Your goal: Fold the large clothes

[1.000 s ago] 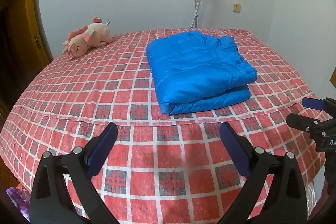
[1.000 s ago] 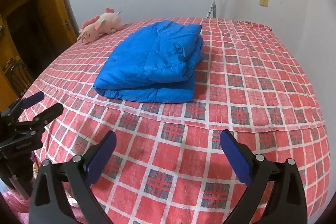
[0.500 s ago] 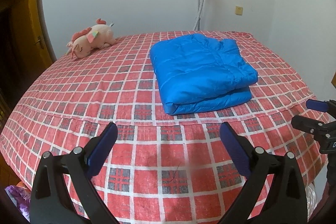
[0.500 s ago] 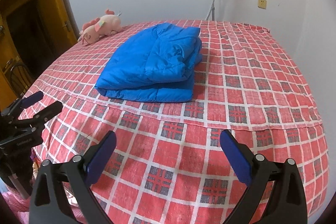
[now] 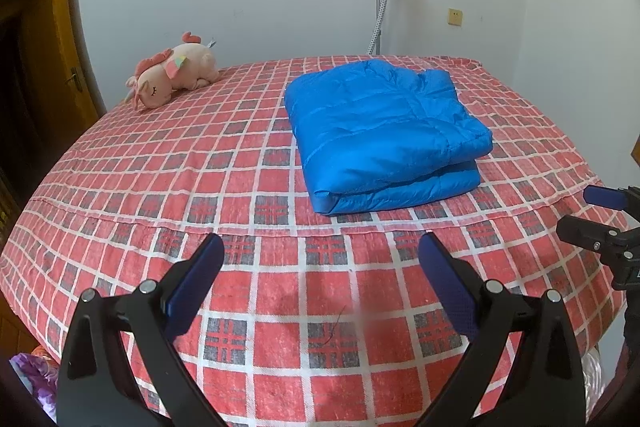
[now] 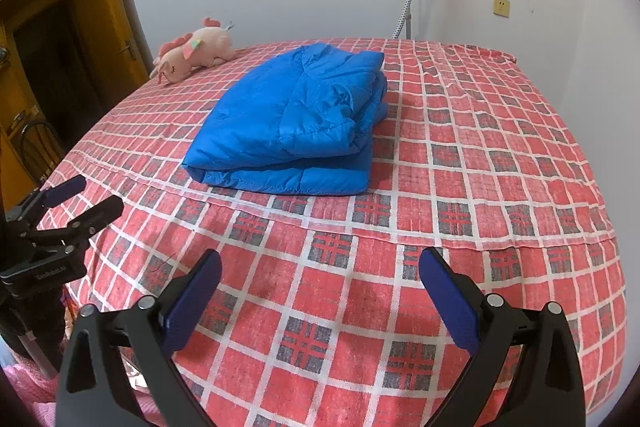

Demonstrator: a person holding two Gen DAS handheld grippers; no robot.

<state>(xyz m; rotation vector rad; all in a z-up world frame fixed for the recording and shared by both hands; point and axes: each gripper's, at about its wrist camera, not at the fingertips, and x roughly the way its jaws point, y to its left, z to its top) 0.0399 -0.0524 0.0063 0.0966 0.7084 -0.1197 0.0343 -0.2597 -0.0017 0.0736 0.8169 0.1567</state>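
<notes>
I judge the folding done: the jacket [image 5: 384,135] lies on the bed [image 5: 200,167] as a squared, layered bundle, its folded edge toward me, well clear of the plush toy [image 5: 172,77] near the wall. My left gripper [image 5: 320,283] hangs over the near edge of the bed with its fingers spread, holding nothing; my right gripper [image 6: 320,291] is likewise spread and empty. Neither touches the jacket. At most a little tidying of its rumpled far side remains.
</notes>
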